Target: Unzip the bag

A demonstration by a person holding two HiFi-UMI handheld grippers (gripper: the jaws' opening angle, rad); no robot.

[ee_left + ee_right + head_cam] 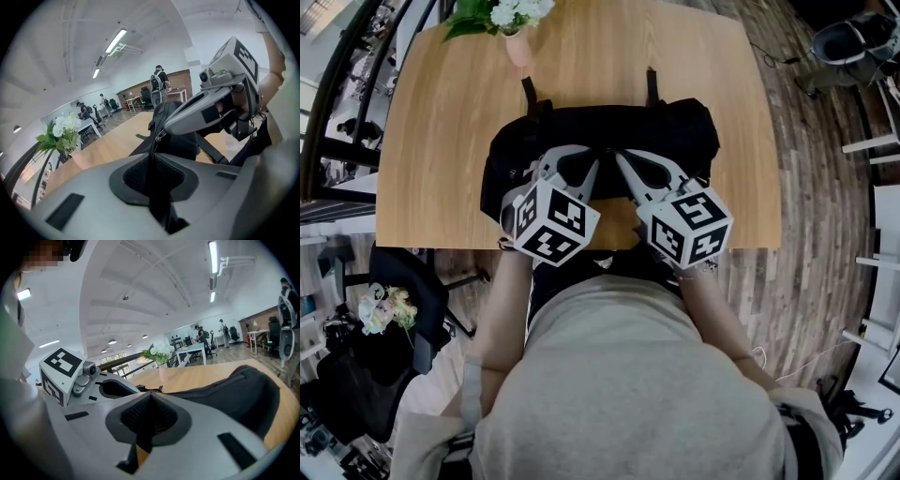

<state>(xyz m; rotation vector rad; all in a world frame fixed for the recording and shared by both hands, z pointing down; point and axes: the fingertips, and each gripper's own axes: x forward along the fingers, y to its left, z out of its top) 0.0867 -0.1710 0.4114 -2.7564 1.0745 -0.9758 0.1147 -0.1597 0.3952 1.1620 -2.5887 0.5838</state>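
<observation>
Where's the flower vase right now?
In the head view, the flower vase stands at the far edge of the table, left of centre. It is beyond the black bag and not touching it.

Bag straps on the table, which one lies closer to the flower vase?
The strap at the left of the head view: its end lies just below the vase, while the other strap sits well off to the right.
</observation>
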